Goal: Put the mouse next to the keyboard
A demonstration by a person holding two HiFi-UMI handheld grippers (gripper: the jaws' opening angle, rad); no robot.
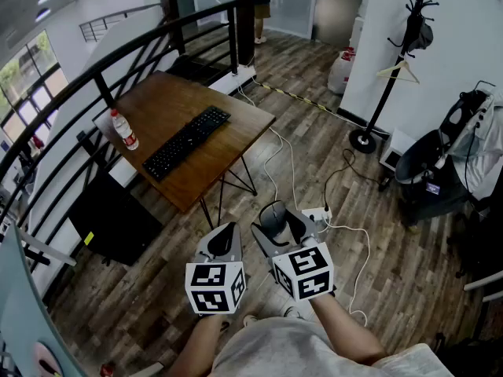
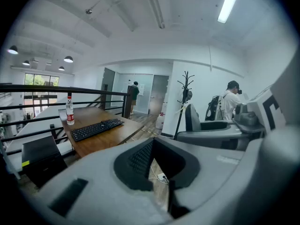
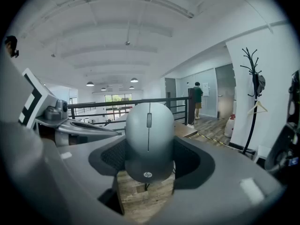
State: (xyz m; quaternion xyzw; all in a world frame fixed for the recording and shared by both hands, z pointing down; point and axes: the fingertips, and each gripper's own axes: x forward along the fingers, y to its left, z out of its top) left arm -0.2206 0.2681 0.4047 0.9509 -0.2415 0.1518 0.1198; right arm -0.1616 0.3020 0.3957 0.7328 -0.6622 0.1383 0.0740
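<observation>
Your right gripper (image 1: 280, 223) holds the mouse (image 3: 149, 139), jaws wide; your left gripper (image 1: 228, 234) is closed, empty. Carry it steadily to the keyboard (image 1: 187, 141), upper left.

A brown wooden bench (image 1: 236, 116) stands on a dark plank floor (image 1: 330, 124). A black railing (image 1: 118, 65) curves along the bench's far and left sides, with windows (image 1: 20, 77) beyond it. Right of the bench, a black coat stand (image 1: 393, 61) rises against a white wall (image 1: 464, 38). A white power strip (image 1: 317, 213) lies on the floor nearer than the bench. Round lamps (image 2: 68, 59) hang from the white ceiling (image 2: 117, 13).
</observation>
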